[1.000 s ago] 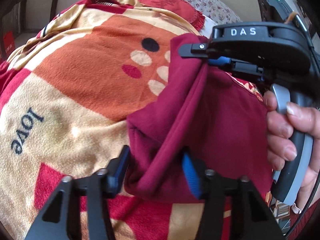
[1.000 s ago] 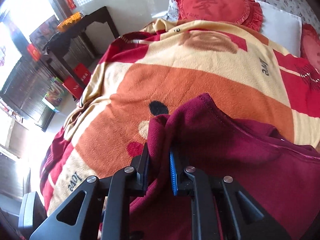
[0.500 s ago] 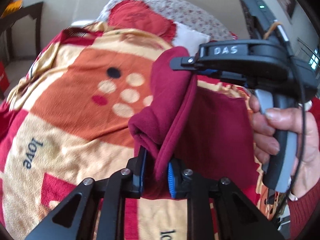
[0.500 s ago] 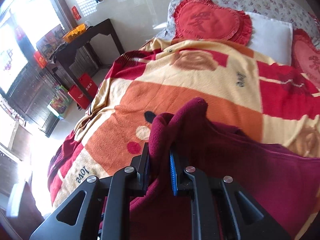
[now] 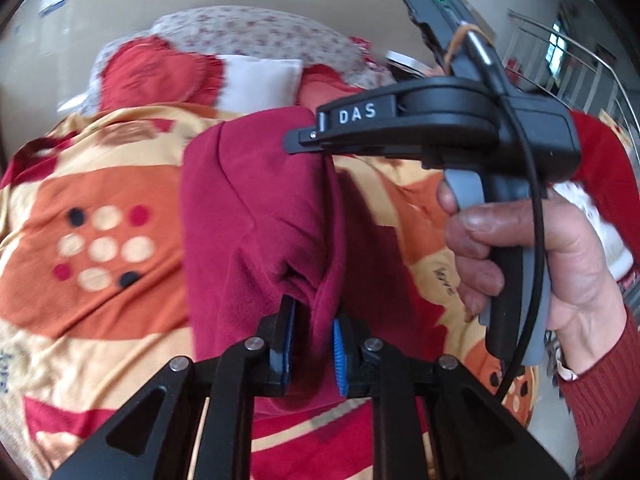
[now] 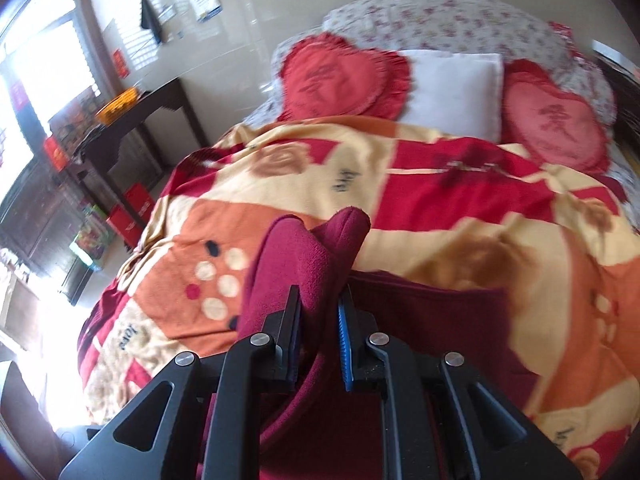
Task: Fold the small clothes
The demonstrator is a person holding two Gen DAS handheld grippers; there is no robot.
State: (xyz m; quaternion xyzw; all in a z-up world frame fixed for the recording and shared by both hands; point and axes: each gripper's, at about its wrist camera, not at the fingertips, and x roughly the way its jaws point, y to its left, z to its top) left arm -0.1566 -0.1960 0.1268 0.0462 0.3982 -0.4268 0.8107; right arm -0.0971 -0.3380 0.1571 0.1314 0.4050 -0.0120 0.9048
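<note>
A dark red garment (image 5: pixel 260 220) hangs lifted above the bed between both grippers. My left gripper (image 5: pixel 314 338) is shut on a lower fold of it. My right gripper (image 6: pixel 318 328) is shut on another bunched edge (image 6: pixel 316 252), the cloth sticking up between its blue pads. In the left wrist view the right gripper (image 5: pixel 316 136) shows from the side, higher up, pinching the garment's top, with the person's hand (image 5: pixel 520 248) on its handle. The rest of the garment (image 6: pixel 424 320) trails down to the right.
A red, orange and cream blanket (image 6: pixel 460 200) covers the bed. Two red heart cushions (image 6: pixel 340 80) and a white pillow (image 6: pixel 452 88) lie at the head. A dark side table (image 6: pixel 132 120) with an orange basket stands at the left by a window.
The left gripper shut on the garment's lower fold. Both grippers then lifted the garment higher off the blanket, towards the head of the bed.
</note>
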